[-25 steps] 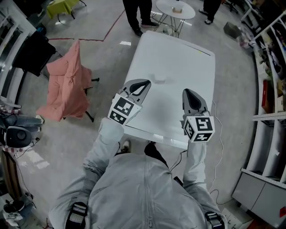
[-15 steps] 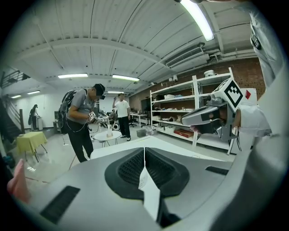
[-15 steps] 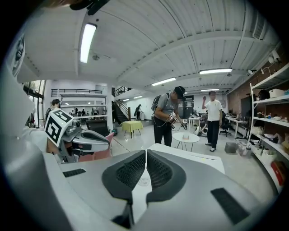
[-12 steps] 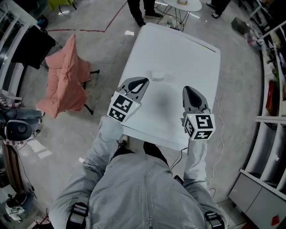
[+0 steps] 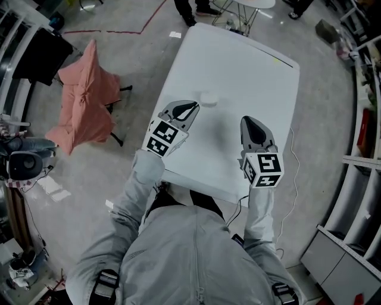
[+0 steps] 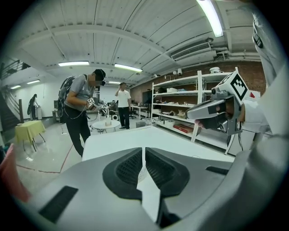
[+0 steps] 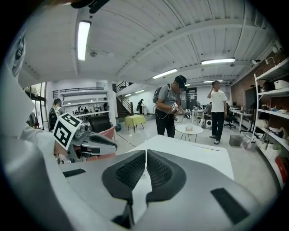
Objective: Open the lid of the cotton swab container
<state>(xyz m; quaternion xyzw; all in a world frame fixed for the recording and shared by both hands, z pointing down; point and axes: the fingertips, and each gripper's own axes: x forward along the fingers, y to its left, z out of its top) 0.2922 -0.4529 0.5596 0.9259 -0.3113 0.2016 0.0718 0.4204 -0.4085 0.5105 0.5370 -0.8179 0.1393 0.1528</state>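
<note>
White table (image 5: 250, 77) fills mid-frame. Nearest the viewer, the left gripper (image 5: 193, 107) and the right gripper (image 5: 246, 121) hover over it, both pressed together and empty. Just beyond the left tip, at upper centre, sits the pale cotton swab container (image 5: 208, 98), too small to tell its long axis.

The left grey hand-held gripper (image 5: 194, 106) and the right gripper (image 5: 246, 120) have eased forward and down, and now sit further in from the near edge of the white rectangular bench (image 5: 250, 71). The head view has shifted as well: the round white side table (image 5: 262, 3) and the bystanders' dark shoes (image 5: 205, 9) have slid almost out at the top
</note>
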